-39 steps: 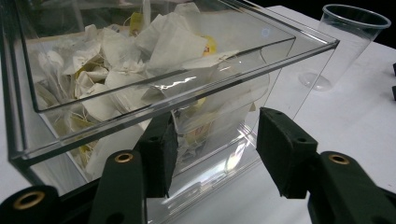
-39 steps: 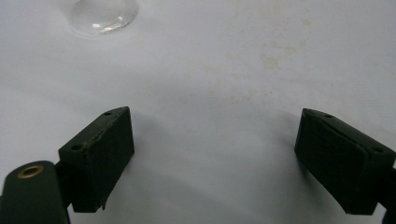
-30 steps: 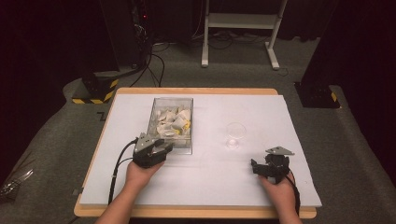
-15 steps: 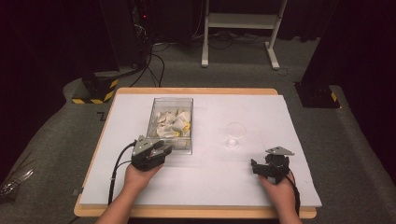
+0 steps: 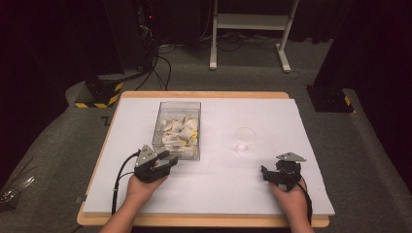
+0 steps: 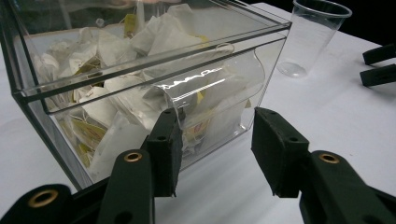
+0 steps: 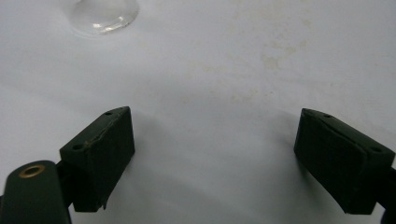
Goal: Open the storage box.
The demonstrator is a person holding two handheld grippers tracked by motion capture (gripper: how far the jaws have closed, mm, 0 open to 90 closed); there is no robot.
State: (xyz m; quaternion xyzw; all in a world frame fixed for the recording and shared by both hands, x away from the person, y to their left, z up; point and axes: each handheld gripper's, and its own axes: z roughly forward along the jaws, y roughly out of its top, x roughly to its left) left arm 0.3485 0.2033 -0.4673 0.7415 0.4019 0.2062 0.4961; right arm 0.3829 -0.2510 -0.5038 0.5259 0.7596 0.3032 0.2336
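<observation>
The left gripper [image 6: 215, 154] hovers at the near face of the clear box [image 5: 178, 128] of tea bags [image 6: 140, 88], its jaws parted with nothing between them, lined up with the dispensing slot low on that wall, likely to draw a bag out. The right gripper [image 7: 212, 158] rests on the white table sheet [image 5: 252, 179], jaws spread wide and empty, waiting near the clear plastic cup [image 5: 244, 141], which stands upright beside the box, ready to receive a bag
</observation>
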